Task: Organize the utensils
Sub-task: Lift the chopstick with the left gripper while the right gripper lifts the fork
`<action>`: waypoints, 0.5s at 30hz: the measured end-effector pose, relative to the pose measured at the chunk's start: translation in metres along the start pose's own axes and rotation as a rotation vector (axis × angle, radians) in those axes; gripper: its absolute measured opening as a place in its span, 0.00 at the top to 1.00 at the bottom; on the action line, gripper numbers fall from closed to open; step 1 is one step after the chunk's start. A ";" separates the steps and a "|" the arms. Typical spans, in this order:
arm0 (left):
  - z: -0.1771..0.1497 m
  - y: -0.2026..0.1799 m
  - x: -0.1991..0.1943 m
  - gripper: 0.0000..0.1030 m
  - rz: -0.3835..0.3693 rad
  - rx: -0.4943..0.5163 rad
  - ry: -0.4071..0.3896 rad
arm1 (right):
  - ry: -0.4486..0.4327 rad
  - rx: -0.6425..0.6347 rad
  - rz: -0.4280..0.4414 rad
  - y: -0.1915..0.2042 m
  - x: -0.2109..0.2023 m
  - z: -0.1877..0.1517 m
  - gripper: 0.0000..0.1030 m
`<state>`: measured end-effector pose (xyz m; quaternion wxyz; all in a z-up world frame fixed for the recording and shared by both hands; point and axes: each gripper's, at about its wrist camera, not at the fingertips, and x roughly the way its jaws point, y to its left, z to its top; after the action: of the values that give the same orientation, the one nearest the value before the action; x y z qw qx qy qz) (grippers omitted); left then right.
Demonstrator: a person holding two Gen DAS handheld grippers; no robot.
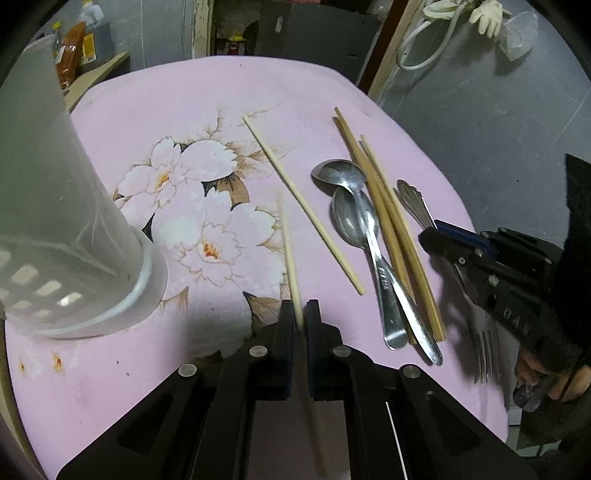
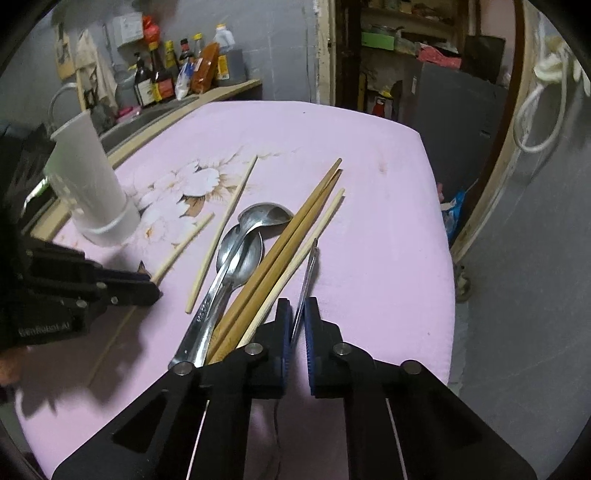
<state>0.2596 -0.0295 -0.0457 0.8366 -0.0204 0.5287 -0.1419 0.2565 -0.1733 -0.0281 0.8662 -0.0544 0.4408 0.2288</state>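
Observation:
My left gripper (image 1: 300, 311) is shut on a pale chopstick (image 1: 286, 236) that juts forward from its tips above the pink floral cloth (image 1: 207, 92). My right gripper (image 2: 297, 307) is shut on the handle of a metal fork (image 2: 309, 271); in the left wrist view the fork's (image 1: 410, 197) tines hang below that gripper (image 1: 426, 236). On the cloth lie two spoons (image 2: 242, 243), a pair of brown chopsticks (image 2: 295, 236), and two more pale chopsticks (image 2: 227, 225) (image 2: 314, 230). A white utensil holder (image 1: 62, 229) stands upright at the left, also visible as the holder (image 2: 99, 184) in the right wrist view.
Sauce bottles (image 2: 162, 77) crowd a counter behind the table at the far left. The table's right edge (image 2: 443, 236) drops to a grey floor. A white cord and gloves (image 1: 476, 14) hang on the wall at the far right.

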 end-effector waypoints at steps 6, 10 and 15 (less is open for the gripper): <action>-0.014 -0.001 -0.021 0.98 0.015 0.042 -0.130 | -0.079 0.096 0.036 -0.006 -0.022 -0.012 0.98; -0.025 0.000 -0.037 0.98 -0.002 0.040 -0.231 | -0.223 0.061 -0.019 0.010 -0.051 -0.023 0.98; -0.035 -0.001 -0.059 0.98 0.007 0.042 -0.389 | -0.412 0.006 -0.099 0.038 -0.082 -0.035 0.99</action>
<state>0.2050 -0.0108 -0.0092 0.9238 -0.0283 0.3539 -0.1434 0.1717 -0.1789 0.0194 0.9484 -0.0256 0.2520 0.1909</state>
